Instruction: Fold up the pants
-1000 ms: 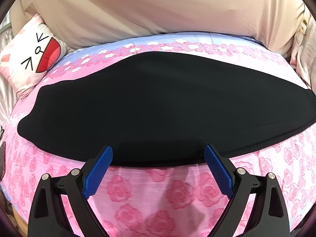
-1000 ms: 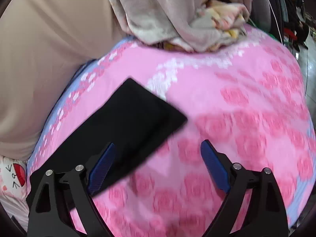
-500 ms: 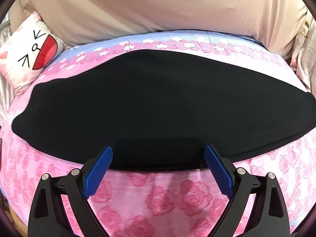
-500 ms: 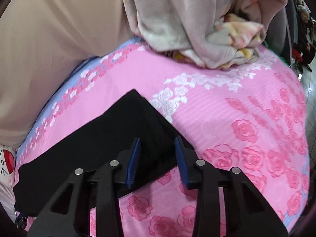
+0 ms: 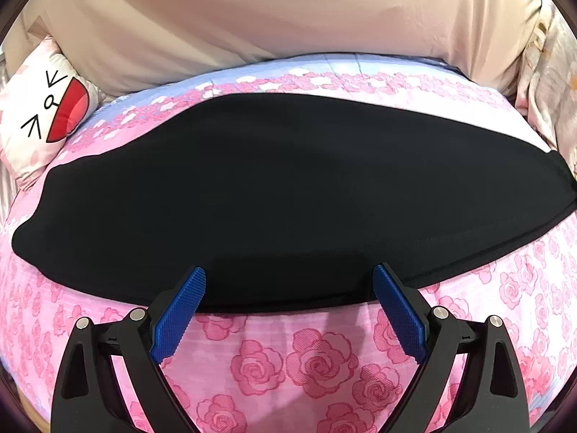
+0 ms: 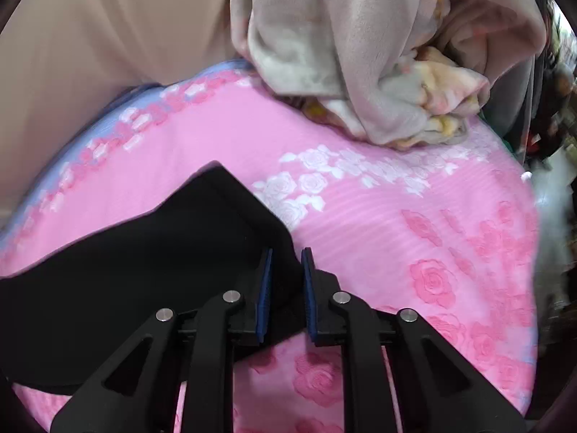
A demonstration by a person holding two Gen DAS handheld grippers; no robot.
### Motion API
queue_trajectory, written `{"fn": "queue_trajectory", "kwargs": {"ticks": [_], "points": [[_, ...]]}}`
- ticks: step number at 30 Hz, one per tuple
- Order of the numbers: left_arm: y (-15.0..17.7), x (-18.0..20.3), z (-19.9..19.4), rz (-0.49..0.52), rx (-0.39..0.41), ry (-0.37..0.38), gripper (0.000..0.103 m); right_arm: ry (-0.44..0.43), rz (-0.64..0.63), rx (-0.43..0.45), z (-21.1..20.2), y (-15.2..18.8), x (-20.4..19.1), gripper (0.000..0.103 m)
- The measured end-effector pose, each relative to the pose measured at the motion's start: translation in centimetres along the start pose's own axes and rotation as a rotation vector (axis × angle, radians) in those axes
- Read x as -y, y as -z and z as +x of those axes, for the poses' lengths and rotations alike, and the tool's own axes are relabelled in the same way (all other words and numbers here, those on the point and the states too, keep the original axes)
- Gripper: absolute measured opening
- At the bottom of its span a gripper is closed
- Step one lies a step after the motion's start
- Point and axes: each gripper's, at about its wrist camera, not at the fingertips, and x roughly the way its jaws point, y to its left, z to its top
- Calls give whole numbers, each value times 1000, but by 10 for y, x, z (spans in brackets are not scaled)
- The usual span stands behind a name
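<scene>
My right gripper (image 6: pixel 286 288) is pinched on the end corner of the pants (image 5: pixel 288 195), which lie flat along the bed (image 5: pixel 317 361). My left gripper (image 5: pixel 288 310) hangs wide open above the near edge, holding nothing. I'd lift this corner only slightly and carry it straight over toward the far end, keeping the edges lined up. I count one pair of pants, one pillow (image 5: pixel 39 115) and one blanket heap (image 6: pixel 360 65).

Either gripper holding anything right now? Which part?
The right gripper is shut on the black pants, pinching the near corner of their end. The left gripper is open, holding nothing.
</scene>
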Motion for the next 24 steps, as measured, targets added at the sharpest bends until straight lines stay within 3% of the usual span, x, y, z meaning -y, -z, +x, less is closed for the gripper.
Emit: {"fn": "queue_trajectory", "kwargs": {"ticks": [2, 4, 6, 8, 13, 14, 15, 16, 17, 21, 24], "points": [[1, -1, 0, -2, 0, 11, 92, -32, 43, 29, -16, 4, 5, 26], [3, -2, 0, -8, 1, 27, 92, -18, 91, 51, -30, 12, 12, 56], [4, -3, 1, -12, -3, 35, 92, -80, 164, 48, -34, 24, 23, 74], [4, -2, 2, -9, -4, 37, 92, -152, 227, -2, -24, 30, 29, 74], [5, -1, 3, 5, -5, 41, 92, -205, 254, 15, -14, 28, 19, 76], [6, -2, 2, 1, -3, 47, 92, -218, 280, 29, -11, 26, 20, 73], [6, -3, 3, -4, -3, 51, 92, -219, 303, 27, -7, 25, 21, 56], [6, -5, 2, -13, -1, 60, 92, -235, 331, 18, -1, 25, 22, 29], [6, -6, 2, -20, 3, 67, 92, -280, 369, 0, 6, 25, 25, 21], [8, -12, 0, -48, 16, 99, 92, -341, 425, 37, -2, 26, 15, 19], [9, -17, -2, -82, 32, 131, 92, -410, 341, 76, -33, 15, -28, 19]]}}
